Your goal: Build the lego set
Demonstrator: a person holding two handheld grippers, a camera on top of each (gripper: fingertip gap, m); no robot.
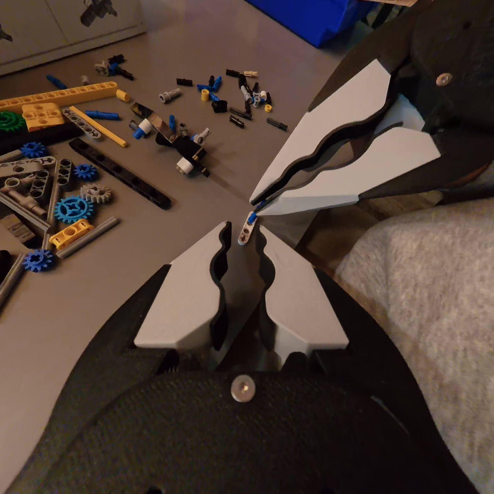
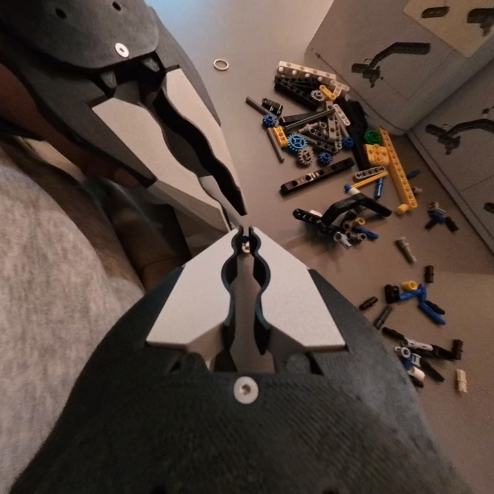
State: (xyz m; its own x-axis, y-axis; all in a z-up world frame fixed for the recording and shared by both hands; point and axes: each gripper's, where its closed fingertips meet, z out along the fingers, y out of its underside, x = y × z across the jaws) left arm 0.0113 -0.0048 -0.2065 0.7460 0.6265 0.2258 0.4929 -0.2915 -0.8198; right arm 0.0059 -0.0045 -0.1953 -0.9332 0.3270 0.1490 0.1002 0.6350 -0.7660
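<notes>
Left gripper point(image 1: 242, 227) low in view with jaws apart, a small light grey link point(image 1: 246, 231) standing just past its tips. Right gripper point(image 1: 257, 205) reaching in from upper right, closed on a blue pin point(image 1: 252, 217) seated in the link's top hole. Beyond, on the grey table point(image 1: 203, 40): loose pins point(image 1: 235, 93), a yellow beam point(image 1: 58, 95), a black beam point(image 1: 120, 173), blue gears point(image 1: 73, 209), and a black subassembly point(image 1: 184, 149).
</notes>
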